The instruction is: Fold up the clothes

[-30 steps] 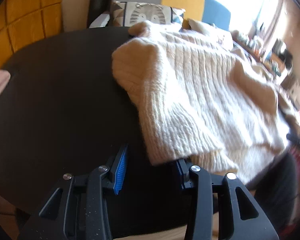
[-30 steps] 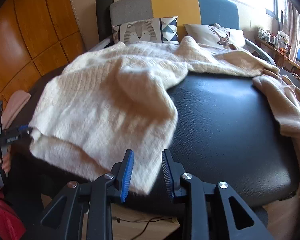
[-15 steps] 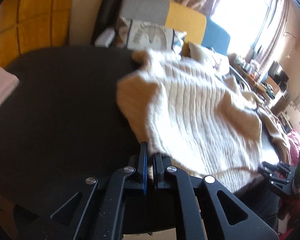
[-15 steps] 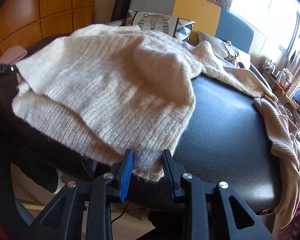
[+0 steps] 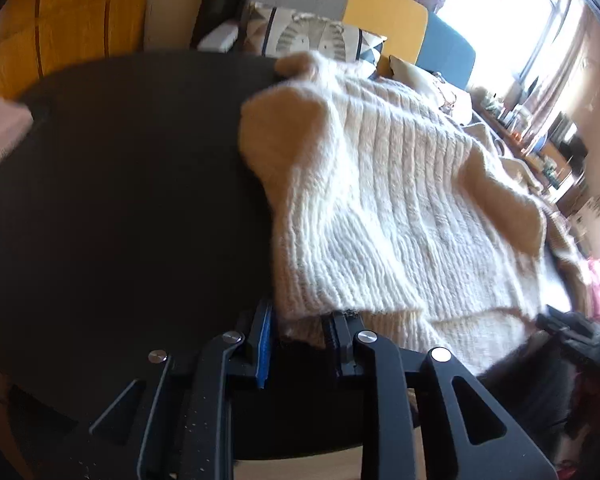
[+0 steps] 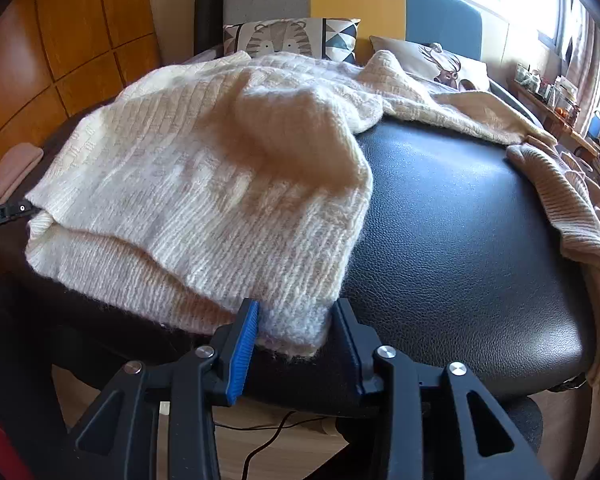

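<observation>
Sweater (image 6: 204, 200), cream ribbed knit, is lying folded over on the black leather counter (image 6: 460, 240), near edge hanging toward me. I'm seeing my left tongs (image 5: 298, 340) sitting partly open with the sweater's near left corner between the jaws; blue pad (image 5: 265, 344) is not pressing the knit. My right tongs (image 6: 296, 340) are standing parted too, the near right corner bunching between them, touching the fingers, not clamped. In the right view the left tongs (image 6: 4, 214) are showing at the sweater's far corner, white lettering partly cut off, reading "enRobot.AI". Tan knit garment (image 6: 572, 208) is draping off the counter's right side.
</observation>
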